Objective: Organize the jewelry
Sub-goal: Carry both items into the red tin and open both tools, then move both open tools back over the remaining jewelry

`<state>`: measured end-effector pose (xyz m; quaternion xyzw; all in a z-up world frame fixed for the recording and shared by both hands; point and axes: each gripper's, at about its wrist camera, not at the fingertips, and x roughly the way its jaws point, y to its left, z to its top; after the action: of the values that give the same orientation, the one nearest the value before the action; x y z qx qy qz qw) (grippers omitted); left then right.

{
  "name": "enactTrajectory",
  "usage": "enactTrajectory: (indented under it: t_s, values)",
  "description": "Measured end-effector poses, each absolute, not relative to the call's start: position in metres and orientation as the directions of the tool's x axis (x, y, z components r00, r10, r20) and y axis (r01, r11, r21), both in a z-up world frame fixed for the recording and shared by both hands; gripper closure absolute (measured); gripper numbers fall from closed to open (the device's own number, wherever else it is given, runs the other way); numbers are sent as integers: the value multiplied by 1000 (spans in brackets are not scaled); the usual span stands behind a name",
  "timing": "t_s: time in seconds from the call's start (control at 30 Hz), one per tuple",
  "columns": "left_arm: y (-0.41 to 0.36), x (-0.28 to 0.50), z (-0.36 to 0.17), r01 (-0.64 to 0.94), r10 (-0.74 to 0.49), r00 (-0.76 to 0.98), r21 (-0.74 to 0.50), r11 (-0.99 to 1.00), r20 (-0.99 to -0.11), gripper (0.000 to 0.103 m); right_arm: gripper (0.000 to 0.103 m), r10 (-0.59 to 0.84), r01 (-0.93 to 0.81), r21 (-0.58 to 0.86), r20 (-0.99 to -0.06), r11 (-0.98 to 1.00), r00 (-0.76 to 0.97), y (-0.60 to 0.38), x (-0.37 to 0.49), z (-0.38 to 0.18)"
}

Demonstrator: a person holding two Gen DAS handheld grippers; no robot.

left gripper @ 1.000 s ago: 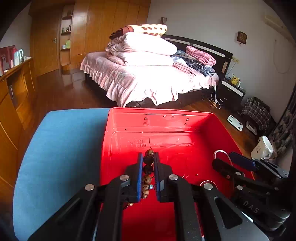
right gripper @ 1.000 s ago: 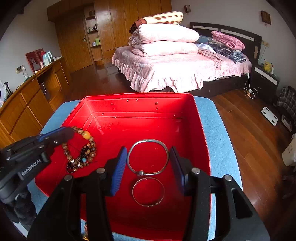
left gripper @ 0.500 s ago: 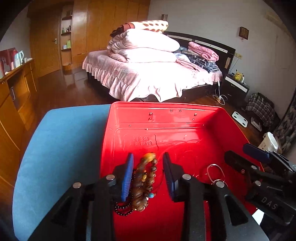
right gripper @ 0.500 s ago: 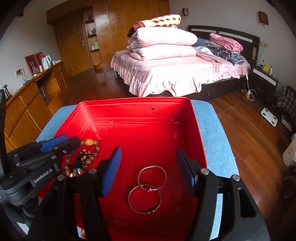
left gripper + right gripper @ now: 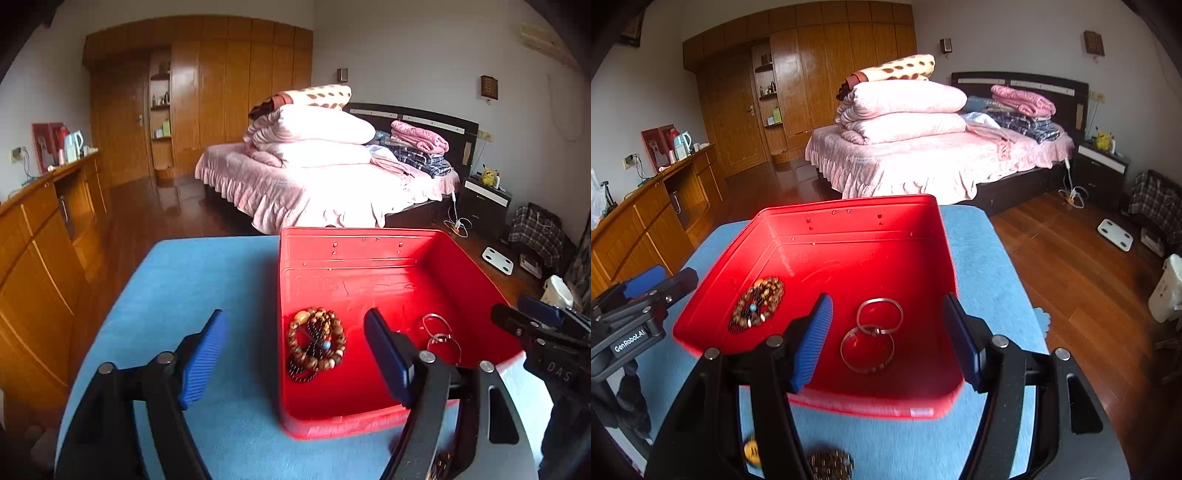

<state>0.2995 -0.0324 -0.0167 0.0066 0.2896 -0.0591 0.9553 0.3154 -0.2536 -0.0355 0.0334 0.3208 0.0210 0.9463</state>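
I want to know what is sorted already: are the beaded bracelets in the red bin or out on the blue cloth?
In. The beaded bracelets lie heaped on the floor of the red bin, left of two metal bangles.

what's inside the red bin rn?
Red bin holds a pile of beaded bracelets at one side and two metal bangles, overlapping. Its near corners sit behind the gripper fingers, so unseen.

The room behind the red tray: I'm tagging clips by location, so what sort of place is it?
A home bedroom, most likely: a bed stacked with folded quilts, a wooden wardrobe wall, and a nightstand beside the bed.
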Motion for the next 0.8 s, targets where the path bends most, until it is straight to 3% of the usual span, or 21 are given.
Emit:
enactTrajectory:
  t_s: [0.2,0.8]
  values:
    - [-25,261,-21,119,-90,834,18,993,-544,23,42,68,-29,75,-597,997,799,-246,267,-38]
    - [-11,170,-70,167,-96,748,46,985,-657,24,42,74,-36,70,-694,997,716,-213,182,-86]
